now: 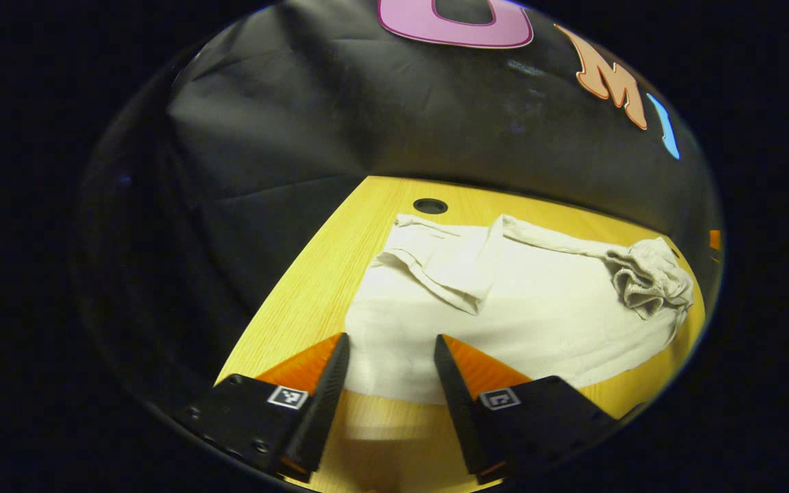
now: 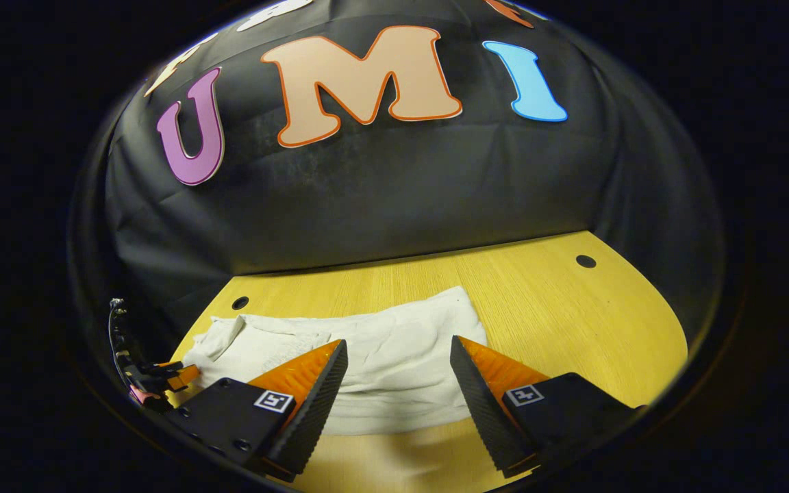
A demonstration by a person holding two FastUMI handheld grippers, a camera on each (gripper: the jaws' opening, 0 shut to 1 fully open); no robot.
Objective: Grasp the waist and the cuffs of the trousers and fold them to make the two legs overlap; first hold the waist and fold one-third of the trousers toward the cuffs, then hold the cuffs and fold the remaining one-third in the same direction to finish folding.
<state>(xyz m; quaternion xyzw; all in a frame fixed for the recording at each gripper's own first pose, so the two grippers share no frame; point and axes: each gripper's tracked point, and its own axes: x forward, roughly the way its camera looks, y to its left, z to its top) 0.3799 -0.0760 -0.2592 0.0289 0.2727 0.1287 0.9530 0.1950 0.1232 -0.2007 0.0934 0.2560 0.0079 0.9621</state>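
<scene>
Black cloth is hanging behind a wooden tabletop (image 2: 572,322) pierced by small round cable holes. White trousers (image 1: 524,322) are lying flat on it, already doubled lengthwise by the look of it.

In the left gripper view, the left gripper (image 1: 391,370) is hovering with its fingers spread apart and holding nothing. The near cloth edge is lying between the fingertips at 12 o'clock, and the garment's long axis is running from there toward 2 o'clock, ending in a bunched, gathered end (image 1: 648,277).

In the right gripper view, the right gripper (image 2: 398,373) is likewise hovering with its fingers apart and empty, the trousers lying crosswise from 9 to 12 o'clock.

Judged from this, each gripper is facing one end, so a straight advance should reach cloth. No brand or garment label is legible; the fingers are carrying small square coded markers.
</scene>
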